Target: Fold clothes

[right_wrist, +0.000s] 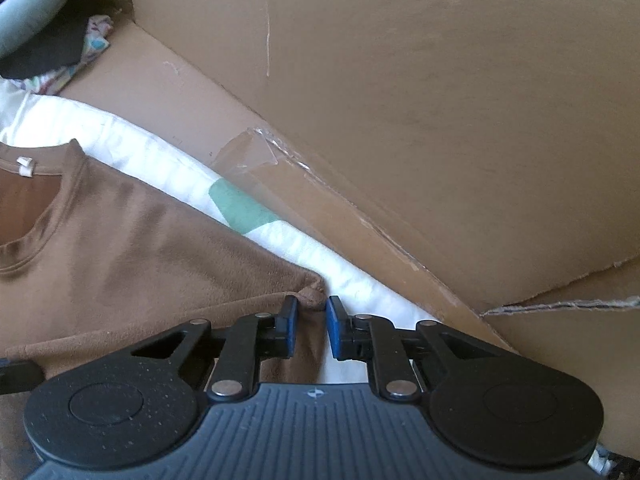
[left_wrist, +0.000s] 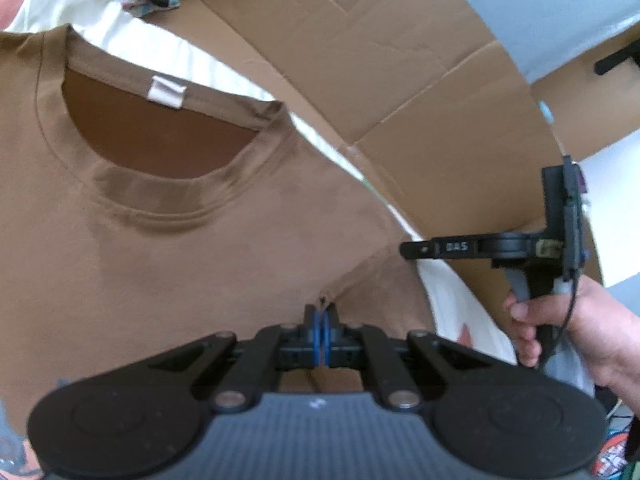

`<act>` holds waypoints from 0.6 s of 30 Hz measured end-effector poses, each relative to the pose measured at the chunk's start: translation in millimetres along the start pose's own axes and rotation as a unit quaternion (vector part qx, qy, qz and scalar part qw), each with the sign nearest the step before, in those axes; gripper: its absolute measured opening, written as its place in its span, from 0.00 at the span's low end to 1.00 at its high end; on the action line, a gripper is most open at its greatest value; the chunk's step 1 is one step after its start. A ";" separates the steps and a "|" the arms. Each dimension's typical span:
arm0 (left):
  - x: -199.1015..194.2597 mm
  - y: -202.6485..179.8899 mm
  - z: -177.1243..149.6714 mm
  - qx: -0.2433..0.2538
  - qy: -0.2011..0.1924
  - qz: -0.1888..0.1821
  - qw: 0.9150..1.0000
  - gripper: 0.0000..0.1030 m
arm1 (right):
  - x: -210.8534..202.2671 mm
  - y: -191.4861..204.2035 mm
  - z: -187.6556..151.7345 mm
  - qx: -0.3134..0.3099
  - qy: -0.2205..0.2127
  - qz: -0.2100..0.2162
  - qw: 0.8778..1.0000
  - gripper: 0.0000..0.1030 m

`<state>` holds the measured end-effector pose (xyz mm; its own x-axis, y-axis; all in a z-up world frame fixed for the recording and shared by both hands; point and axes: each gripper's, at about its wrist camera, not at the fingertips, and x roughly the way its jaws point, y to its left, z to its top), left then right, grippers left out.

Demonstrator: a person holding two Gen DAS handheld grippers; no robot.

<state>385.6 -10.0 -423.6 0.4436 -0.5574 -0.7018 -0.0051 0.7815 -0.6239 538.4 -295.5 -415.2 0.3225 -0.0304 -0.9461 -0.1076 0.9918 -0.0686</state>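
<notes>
a brown t-shirt (left_wrist: 168,240) is lying spread flat on a white sheet (right_wrist: 160,160), its neckline and white label (left_wrist: 166,90) facing up, with cardboard panels (right_wrist: 400,100) standing just beside the sheet. the left gripper (left_wrist: 321,316) is pinching a fold of the brown cloth, its jaws pressed together on it. the right gripper (right_wrist: 311,312), held in a person's hand (left_wrist: 576,328), is sitting at the shirt's bunched corner (right_wrist: 314,294), its jaws apart on either side of that corner, not pressing it.

Brown tee (left_wrist: 168,248) cut off left — lower body unseen.
</notes>
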 end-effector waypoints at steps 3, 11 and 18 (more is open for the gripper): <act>5.4 9.4 2.5 -0.007 0.002 0.010 1.000 0.02 | 1.8 1.2 0.6 -0.003 -0.006 -0.006 1.000 0.21; 7.7 9.5 8.2 0.008 -0.004 0.014 1.000 0.02 | -2.8 -14.9 -4.0 0.015 -0.012 0.029 0.999 0.21; 4.3 7.1 9.9 0.008 -0.015 0.028 0.999 0.03 | -36.4 -29.8 -41.5 0.027 -0.037 0.069 0.997 0.26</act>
<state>396.3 -4.0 -427.7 0.4693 -0.5038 -0.7253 -0.0169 0.8160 -0.5778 490.9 -329.0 -391.8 0.3759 0.1146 -0.9195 -0.1052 0.9912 0.0805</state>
